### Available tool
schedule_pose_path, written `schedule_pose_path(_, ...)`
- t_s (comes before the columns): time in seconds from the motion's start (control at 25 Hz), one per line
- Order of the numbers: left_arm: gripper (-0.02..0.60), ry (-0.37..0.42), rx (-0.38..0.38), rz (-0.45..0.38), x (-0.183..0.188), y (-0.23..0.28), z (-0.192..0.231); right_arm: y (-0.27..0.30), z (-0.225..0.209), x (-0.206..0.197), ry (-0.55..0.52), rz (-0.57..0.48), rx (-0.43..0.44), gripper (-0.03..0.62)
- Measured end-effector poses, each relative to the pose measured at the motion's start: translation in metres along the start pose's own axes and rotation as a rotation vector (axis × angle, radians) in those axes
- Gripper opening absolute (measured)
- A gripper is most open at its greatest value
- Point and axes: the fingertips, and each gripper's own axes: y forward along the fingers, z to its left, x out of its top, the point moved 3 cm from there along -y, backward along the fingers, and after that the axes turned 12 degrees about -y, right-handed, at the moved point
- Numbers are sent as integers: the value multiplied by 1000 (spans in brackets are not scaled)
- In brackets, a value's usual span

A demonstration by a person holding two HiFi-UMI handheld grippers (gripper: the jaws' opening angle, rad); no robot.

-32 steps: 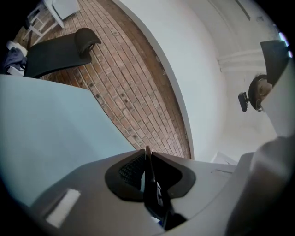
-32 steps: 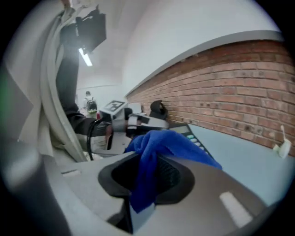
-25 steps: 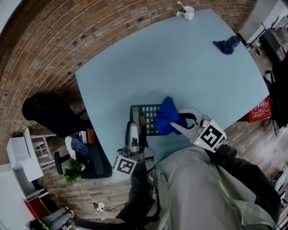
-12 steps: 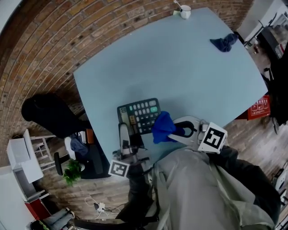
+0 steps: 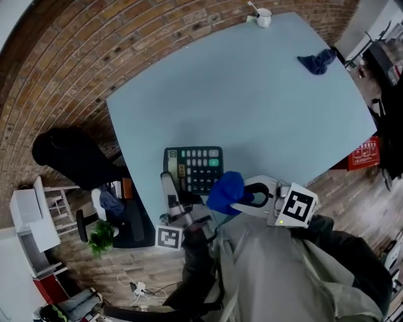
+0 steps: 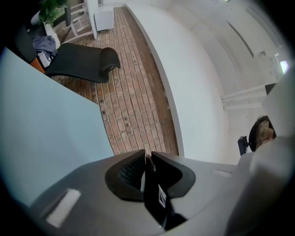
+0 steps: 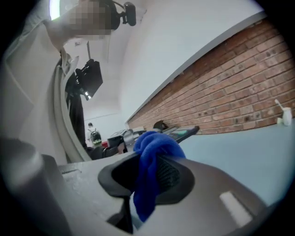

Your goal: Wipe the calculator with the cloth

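Observation:
The dark calculator with a green key sits near the table's front edge, and in the right gripper view it looks tilted above the table. My left gripper is shut on its left edge. In the left gripper view that edge is a thin dark strip pinched between the jaws of the left gripper. My right gripper is shut on a bunched blue cloth, which hangs just off the calculator's near right corner. The cloth fills the gap between the right jaws.
The light blue table carries a second dark blue cloth at the far right and a white cup at the far edge. A black chair stands on the brick floor to the left. The person's body fills the bottom of the head view.
The blue cloth has come off the calculator's keys toward the near edge of the table. The calculator has shifted left and turned in the left gripper's hold.

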Motion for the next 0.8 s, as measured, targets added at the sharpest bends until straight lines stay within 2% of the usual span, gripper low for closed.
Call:
schedule_pose_path(0.08,51,3,-1,-2,-1,0,0,5,13,-2,-20,34,83,95)
schedule_pose_path(0.12,51,6,-6,7,-4,0,-1,8,15,-3,-16,36,97,95)
schedule_pose_path(0.32,52,35,-36,28,-15,6,-12,17,-12,-4,61,-50,-27,95)
schedule_pose_path(0.4,52,51,-47,26,-14,8,-15,26,-16,0,52,-34,-18,95)
schedule_pose_path(0.48,52,66,-55,37,-15,10,-17,38,-11,0,-27,26,9,95)
schedule_pose_path(0.6,54,77,-67,51,-17,10,-20,49,-6,-3,-216,81,20,94)
schedule_pose_path(0.68,54,82,-77,44,-13,9,-21,45,-4,0,-259,40,49,94)
schedule_pose_path(0.72,54,85,-91,41,-9,8,-23,37,-5,5,-238,-10,52,94)
schedule_pose_path(0.8,52,89,-141,62,0,6,-30,10,-16,17,-101,-128,-14,94)
